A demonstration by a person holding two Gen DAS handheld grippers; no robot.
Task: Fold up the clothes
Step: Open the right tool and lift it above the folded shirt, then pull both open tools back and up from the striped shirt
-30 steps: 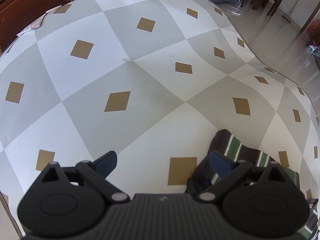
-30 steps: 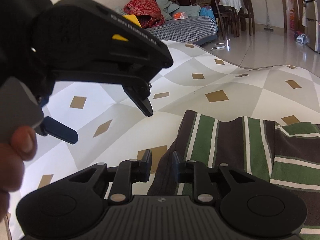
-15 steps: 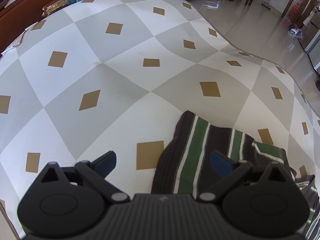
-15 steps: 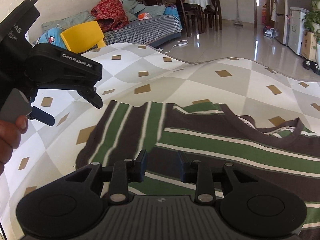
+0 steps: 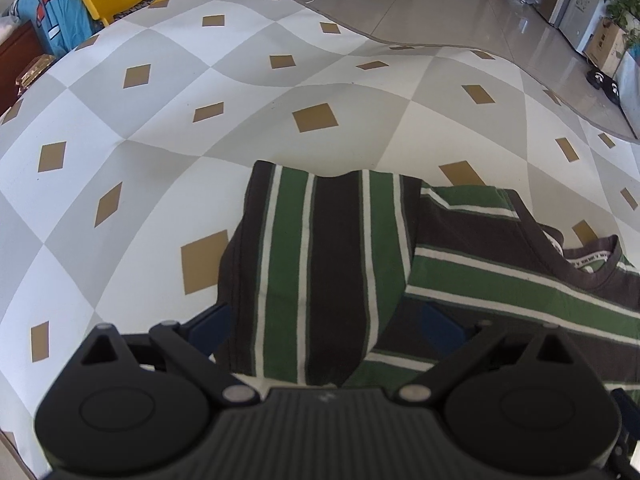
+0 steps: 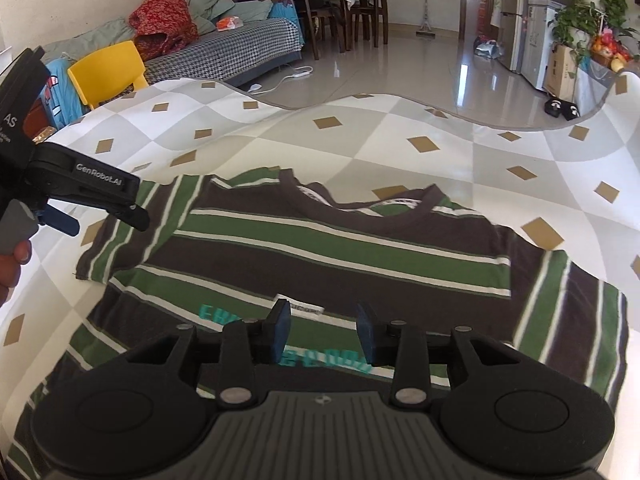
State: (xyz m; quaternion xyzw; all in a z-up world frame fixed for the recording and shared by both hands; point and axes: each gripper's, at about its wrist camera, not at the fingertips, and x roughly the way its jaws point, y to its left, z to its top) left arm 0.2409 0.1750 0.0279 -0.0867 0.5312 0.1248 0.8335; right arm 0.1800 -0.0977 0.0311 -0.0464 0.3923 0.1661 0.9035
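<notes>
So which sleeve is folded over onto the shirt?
The sleeve under the left gripper: its stripes cross the shirt's. The other sleeve lies spread out.

Two downward wrist views, shared shirt (image 5: 328, 264)

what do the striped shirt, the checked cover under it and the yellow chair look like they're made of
Striped shirt: soft knit fabric, probably cotton jersey; matte, it drapes and creases, with a ribbed neckband.
Checked cover: thin smooth sheet, possibly vinyl or coated cloth; it lies in broad waves with a faint sheen.
Yellow chair: likely moulded plastic; uniform colour, rounded edges, slight gloss.
</notes>
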